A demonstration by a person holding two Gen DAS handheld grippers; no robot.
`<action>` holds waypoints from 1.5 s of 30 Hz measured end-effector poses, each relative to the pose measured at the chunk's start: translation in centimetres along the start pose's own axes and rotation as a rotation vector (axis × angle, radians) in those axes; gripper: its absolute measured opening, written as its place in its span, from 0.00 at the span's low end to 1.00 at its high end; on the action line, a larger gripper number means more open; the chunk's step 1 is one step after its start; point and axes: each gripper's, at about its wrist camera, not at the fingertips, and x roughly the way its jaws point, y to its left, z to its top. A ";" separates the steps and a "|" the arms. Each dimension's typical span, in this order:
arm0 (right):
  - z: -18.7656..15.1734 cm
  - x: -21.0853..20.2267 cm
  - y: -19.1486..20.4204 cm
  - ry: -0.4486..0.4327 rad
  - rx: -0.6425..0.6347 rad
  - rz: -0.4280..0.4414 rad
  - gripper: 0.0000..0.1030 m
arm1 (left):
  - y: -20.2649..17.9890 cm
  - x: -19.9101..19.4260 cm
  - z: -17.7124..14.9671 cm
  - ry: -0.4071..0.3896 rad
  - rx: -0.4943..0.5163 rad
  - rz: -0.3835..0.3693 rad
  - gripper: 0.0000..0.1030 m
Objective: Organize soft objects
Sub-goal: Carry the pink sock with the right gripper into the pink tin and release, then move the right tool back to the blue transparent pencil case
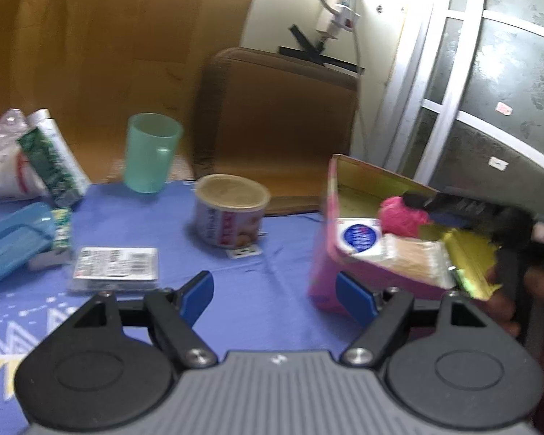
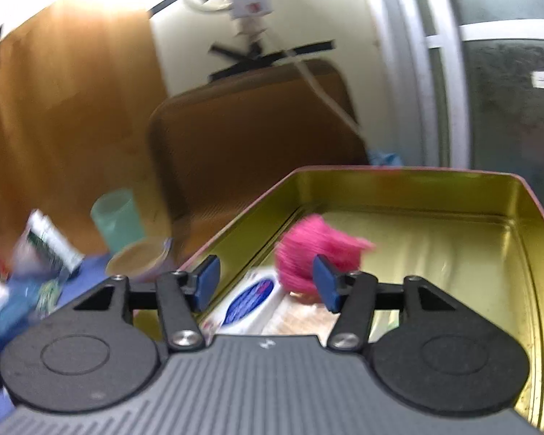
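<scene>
Fingers on our left gripper (image 1: pixel 275 295) spread wide, holding nothing, low over the blue patterned tablecloth (image 1: pixel 268 286). Our right gripper (image 2: pixel 266 284) is open too, empty, poised over the pink rectangular tin with gold interior (image 2: pixel 453 239). Fuzzy hot-pink yarn ball (image 2: pixel 310 253) sits inside it — strands blurred — beside a white packet with a blue round label (image 2: pixel 248 299). Tin looks tilted in the left view.

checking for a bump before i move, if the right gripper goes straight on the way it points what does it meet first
Most likely the pink fluffy ball inside the open tin: it sits just beyond the right gripper, whose jaws are open and empty. Depth is blurred, so it may pass just over it.
</scene>
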 end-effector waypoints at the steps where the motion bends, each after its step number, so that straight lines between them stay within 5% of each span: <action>1: 0.0 -0.4 0.1 -0.021 0.019 0.016 0.58 | 0.6 -0.3 -0.3 -0.004 0.000 0.016 0.75; 10: -3.4 -2.1 7.6 -0.069 -0.105 0.193 0.59 | 8.5 -3.3 -3.1 0.003 -0.059 0.211 0.78; 17: -7.3 0.2 16.1 0.081 -0.309 0.372 0.60 | 15.4 -7.2 -5.5 -0.033 -0.121 0.469 0.80; 22: -8.3 2.7 21.1 0.132 -0.422 0.448 0.60 | 18.4 -8.7 -5.9 -0.077 -0.279 0.434 0.80; 30: -5.3 8.1 28.5 0.139 -0.457 0.524 0.66 | 18.9 -9.0 -6.1 -0.125 -0.323 0.414 0.80; 35: -3.6 13.5 33.0 0.260 -0.486 0.520 0.64 | 19.3 -9.4 -6.3 -0.143 -0.353 0.404 0.80; 39: -3.8 15.0 33.1 0.383 -0.480 0.539 0.52 | 19.6 -9.7 -6.3 -0.153 -0.376 0.392 0.81; 45: -6.4 8.3 28.6 0.454 -0.528 0.710 0.53 | 20.9 -10.3 -6.7 -0.171 -0.450 0.359 0.84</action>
